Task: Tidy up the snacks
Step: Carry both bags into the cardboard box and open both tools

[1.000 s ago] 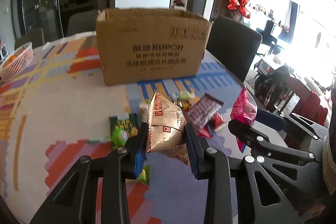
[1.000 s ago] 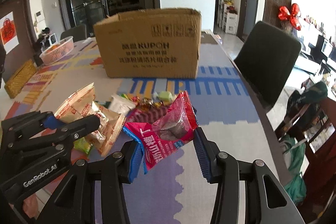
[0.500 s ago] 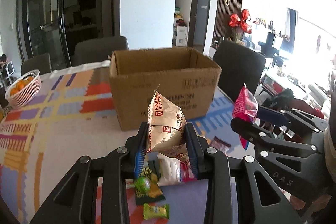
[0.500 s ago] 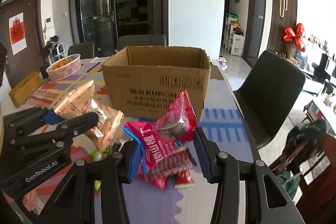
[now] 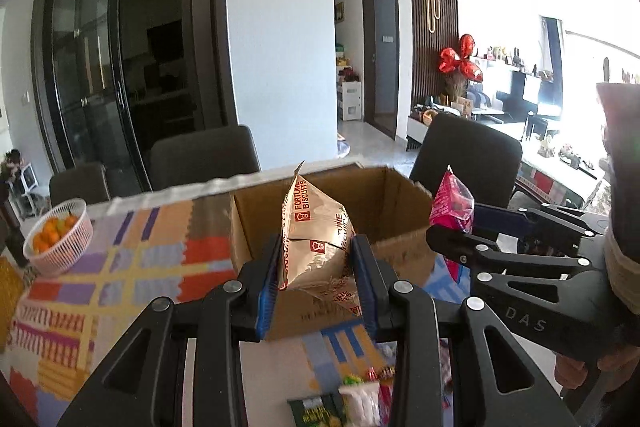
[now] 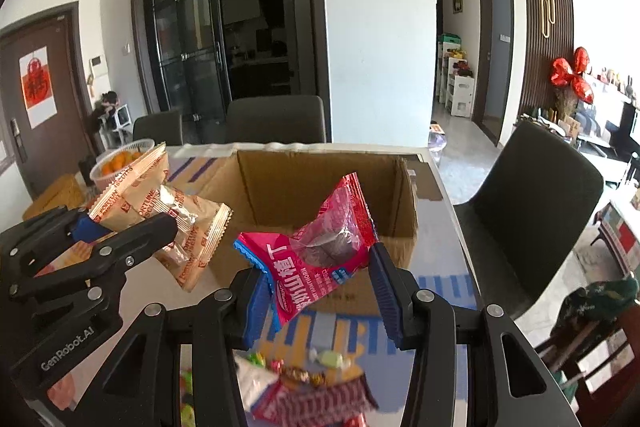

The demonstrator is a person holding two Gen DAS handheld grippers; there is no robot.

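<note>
Both packets are now up off the surface (image 6: pixel 440 227) and level with the open cardboard box (image 6: pixel 320 187); a second ago they sat low over the snack pile with the box seen side-on, now its inside shows. Judged: lift done, next is carry over the rim and drop.

Left gripper (image 5: pixel 316 275): fingers pinching the gold Fortune Biscuits packet (image 5: pixel 316 231), held upright in front of the box's near wall. Right gripper (image 6: pixel 320 287): fingers pinching the pink haw snack packet (image 6: pixel 320 247), tilted, also short of the opening. The box's floor is hidden, so I can't tell if anything lies in it.

Count: one box, two held packets, two grippers. Leftover pile on the surface below: one red-striped wrapper (image 6: pixel 320 399), a green packet (image 5: pixel 316 413), several small candies (image 6: pixel 328 359), exact count unclear. One basket of oranges (image 5: pixel 56 235) far left.
</note>
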